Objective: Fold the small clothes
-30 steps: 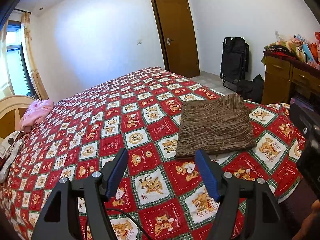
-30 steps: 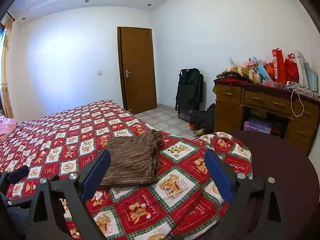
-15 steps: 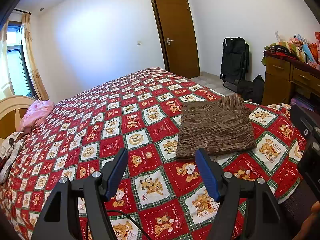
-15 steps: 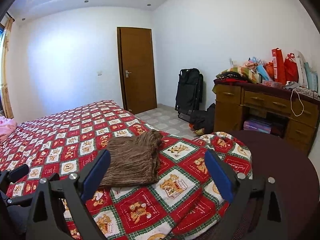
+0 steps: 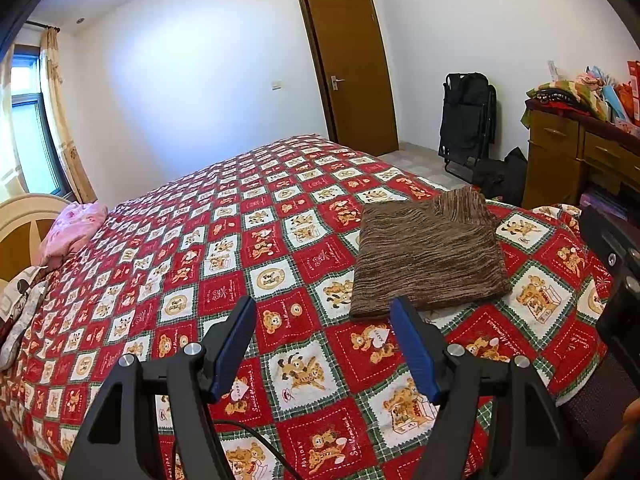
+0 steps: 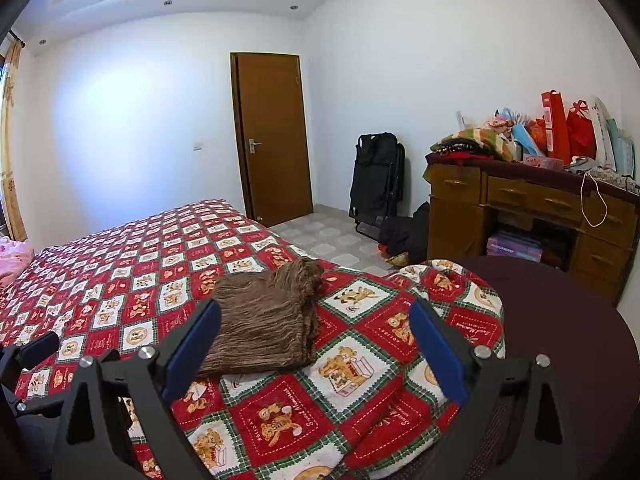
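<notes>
No change across the last second: same framing in both wrist views, same garment pose, both grippers parked. Reads as a pause after a finished fold, or a wait before the next item; cannot tell which.

Brown knit garment (image 5: 430, 260) folded into a neat rectangle, flat on the bedspread (image 5: 240, 240) near the bed's foot corner. Left gripper (image 5: 322, 344) spread wide, empty, low over the bedspread; garment just ahead and to its right, near edge close to the right fingertip, no contact. Right gripper (image 6: 316, 344) also wide apart, nothing between the pads; garment (image 6: 264, 320) ahead and to its left, partly behind the left finger (image 6: 192, 348) in view, apart from it. Pink clothes (image 5: 72, 228) far off by the headboard, possibly next.
</notes>
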{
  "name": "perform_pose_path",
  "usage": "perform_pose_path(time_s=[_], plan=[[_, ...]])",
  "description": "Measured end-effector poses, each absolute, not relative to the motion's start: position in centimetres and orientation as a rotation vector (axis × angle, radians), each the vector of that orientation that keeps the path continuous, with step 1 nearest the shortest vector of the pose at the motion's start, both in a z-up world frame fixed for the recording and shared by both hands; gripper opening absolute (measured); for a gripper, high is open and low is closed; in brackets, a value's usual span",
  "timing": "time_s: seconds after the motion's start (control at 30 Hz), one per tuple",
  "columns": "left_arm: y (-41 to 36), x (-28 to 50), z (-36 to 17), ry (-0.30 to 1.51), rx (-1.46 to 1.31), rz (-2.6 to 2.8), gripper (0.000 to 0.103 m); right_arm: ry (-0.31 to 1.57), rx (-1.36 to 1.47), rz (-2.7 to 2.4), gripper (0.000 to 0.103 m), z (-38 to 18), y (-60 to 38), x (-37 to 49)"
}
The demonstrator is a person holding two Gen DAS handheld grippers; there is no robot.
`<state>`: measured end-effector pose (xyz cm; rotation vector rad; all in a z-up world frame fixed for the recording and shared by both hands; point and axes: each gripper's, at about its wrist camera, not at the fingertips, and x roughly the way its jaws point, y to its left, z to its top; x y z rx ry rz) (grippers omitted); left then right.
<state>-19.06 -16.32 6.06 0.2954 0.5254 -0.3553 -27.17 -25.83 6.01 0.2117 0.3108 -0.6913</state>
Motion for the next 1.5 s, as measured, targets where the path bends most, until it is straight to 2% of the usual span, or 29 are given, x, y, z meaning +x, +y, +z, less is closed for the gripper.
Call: perform_pose_path(time_s=[1.5], plan=[[-15.58,-18.99,6.16,0.539,0.263,-0.401,0.070,0.314,0.220,-0.692,0.097,5.84,-25.44,-27.31]])
